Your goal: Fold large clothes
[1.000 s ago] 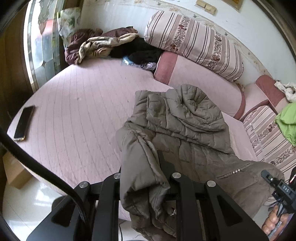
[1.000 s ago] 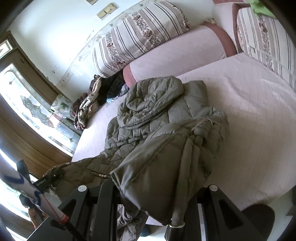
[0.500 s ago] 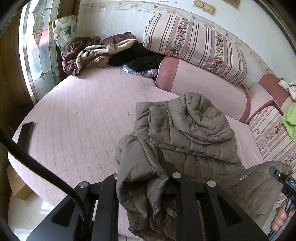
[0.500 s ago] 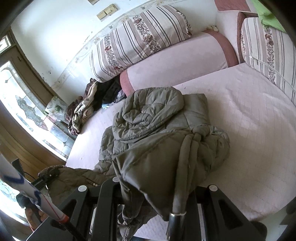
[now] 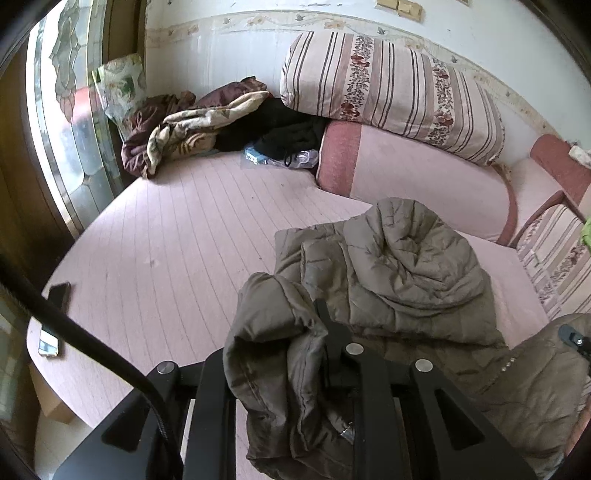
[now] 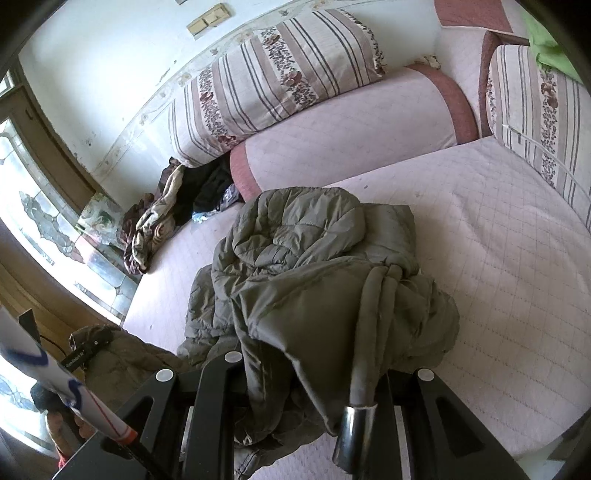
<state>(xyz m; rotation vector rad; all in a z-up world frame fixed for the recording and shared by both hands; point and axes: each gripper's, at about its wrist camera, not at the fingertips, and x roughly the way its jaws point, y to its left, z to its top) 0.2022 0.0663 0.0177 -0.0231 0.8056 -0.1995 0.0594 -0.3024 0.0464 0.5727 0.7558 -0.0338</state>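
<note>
**Olive padding in both my jaws, the coat spread on the bed**

Olive-grey quilted cloth fills both my views. My left jaws (image 5: 295, 373) are clamped on a thick bunched fold of the puffer coat (image 5: 399, 273), which hangs down between the black fingers. My right jaws (image 6: 306, 398) are clamped on another handful of the same coat (image 6: 295, 258); a grey drawcord with a metal tip (image 6: 356, 432) dangles in front of them.

The rest of the coat lies on the pink quilted bed (image 5: 177, 243), its hood uppermost and pointing toward the bolsters. From the right view, the coat sits toward the near edge of the bed (image 6: 517, 288).

As for writing: small white lettering shows on the other gripper's black body at the left of the right view, too small to read. Two light switch plates (image 5: 399, 5) sit on the wall, unmarked as far as I can tell.

A clear plastic bag (image 5: 284, 157) lies by the pink bolster (image 5: 424, 177); something blue and dark shows inside, which I cannot identify. A striped floral cushion (image 5: 391, 88) rests on the bolster. Crumpled blankets (image 5: 192, 125) are heaped in the far corner. A phone (image 5: 59, 295) lies at the bed's left edge.
</note>
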